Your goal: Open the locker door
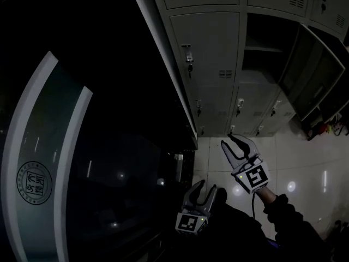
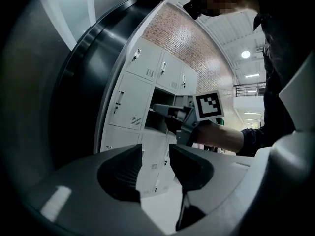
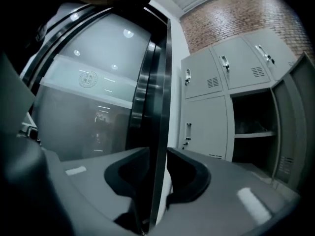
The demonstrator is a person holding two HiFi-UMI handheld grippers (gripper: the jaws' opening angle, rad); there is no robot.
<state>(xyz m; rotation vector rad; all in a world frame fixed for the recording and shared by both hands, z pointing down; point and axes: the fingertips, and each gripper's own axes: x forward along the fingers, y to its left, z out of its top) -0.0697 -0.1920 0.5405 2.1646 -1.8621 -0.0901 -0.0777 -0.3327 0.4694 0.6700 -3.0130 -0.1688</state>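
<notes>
A bank of grey lockers (image 1: 210,48) stands ahead. One compartment (image 1: 262,42) is dark and open, with its door (image 1: 316,75) swung out to the right. The door beside it is closed, and a handle (image 1: 188,56) shows on it. My right gripper (image 1: 232,141) is held low in front of the bottom lockers, touching none of them, its jaws apart and empty. Lower down, my left gripper (image 1: 206,187) stands wide open and empty. The left gripper view shows its own jaws (image 2: 156,154) and the right gripper (image 2: 172,113). The right gripper view looks past its jaws (image 3: 158,156) at the open compartment (image 3: 253,127) and closed doors (image 3: 204,127).
A curved dark glass wall (image 1: 35,184) with a round emblem fills the left, ending in a dark frame edge (image 3: 160,82) next to the lockers. Glossy floor tiles (image 1: 305,168) lie below. Red items (image 1: 327,129) sit on the floor behind the open door.
</notes>
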